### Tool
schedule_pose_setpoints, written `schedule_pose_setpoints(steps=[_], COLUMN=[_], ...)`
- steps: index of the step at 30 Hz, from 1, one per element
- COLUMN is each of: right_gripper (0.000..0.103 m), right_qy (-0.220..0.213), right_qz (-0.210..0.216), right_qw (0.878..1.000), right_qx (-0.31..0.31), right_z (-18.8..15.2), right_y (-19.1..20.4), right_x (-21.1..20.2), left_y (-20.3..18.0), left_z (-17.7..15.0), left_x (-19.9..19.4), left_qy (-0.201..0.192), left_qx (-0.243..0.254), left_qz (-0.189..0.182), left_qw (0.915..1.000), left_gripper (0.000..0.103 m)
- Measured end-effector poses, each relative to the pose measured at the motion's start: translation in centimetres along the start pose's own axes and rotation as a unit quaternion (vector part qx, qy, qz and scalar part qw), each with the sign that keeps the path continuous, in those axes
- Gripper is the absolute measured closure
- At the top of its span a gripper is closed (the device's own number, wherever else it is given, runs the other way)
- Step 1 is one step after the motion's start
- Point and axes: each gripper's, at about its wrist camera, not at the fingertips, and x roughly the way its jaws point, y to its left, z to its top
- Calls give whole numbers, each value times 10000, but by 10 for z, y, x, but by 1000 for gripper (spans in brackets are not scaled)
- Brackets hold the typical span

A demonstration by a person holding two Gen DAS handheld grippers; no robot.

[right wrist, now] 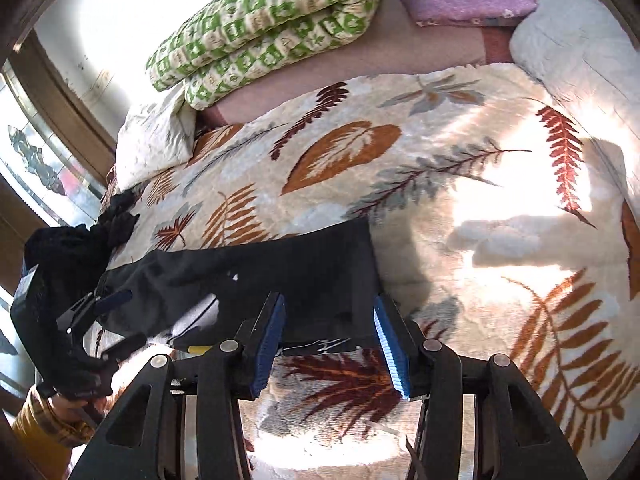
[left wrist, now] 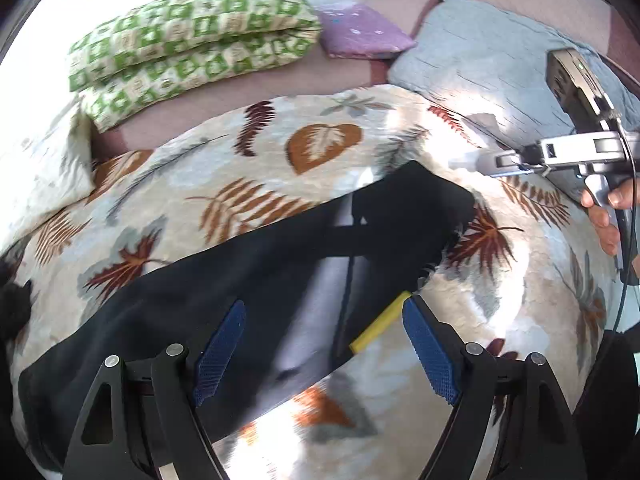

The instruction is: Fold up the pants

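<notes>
Black pants [left wrist: 248, 276] lie stretched across a cream blanket with a leaf print [left wrist: 320, 140]. They have a grey side stripe and a yellow tag [left wrist: 380, 322] near the leg end. My left gripper [left wrist: 324, 344] is open, its blue pads just above the pants with nothing held. My right gripper [right wrist: 330, 340] is open over the near edge of the pants [right wrist: 280, 276], empty. The right gripper also shows in the left wrist view [left wrist: 492, 162], above the blanket to the right of the pants. The left gripper shows at the left of the right wrist view [right wrist: 106, 320].
A folded green checked quilt [left wrist: 192, 40] and a purple cushion [left wrist: 360, 32] lie at the back of the bed. A grey pillow [left wrist: 480, 52] is at the back right. A white pillow [right wrist: 156, 140] sits at the left. A window [right wrist: 40, 160] is at far left.
</notes>
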Motion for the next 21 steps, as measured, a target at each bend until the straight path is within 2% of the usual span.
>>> schedule_pose_setpoints(steps=[4,9,14,19,21], right_gripper=[54,54,54,54,54], right_qy=[-18,86,249,334,339], right_qz=[83,161,275,326,322], right_qw=[9997,9994,9985,9972,9971], right_qx=[219,308,398,577,599], right_z=[1,0,0,-2,-2], right_y=[-24,-32,-39,-48,-50], right_x=[-1,12,29,41,42], left_y=[-31,-45,-56,-64,-67], left_z=[20,39,49,52,50], left_x=[25,54,79,105,112], left_qy=[111,213,449,692,764], left_qx=[389,673,828,956,1083], left_qz=[-319,-560,-743,-735,-615], left_qw=[9987,9959,9928,9903,9893], left_gripper=[22,22,28,38,42])
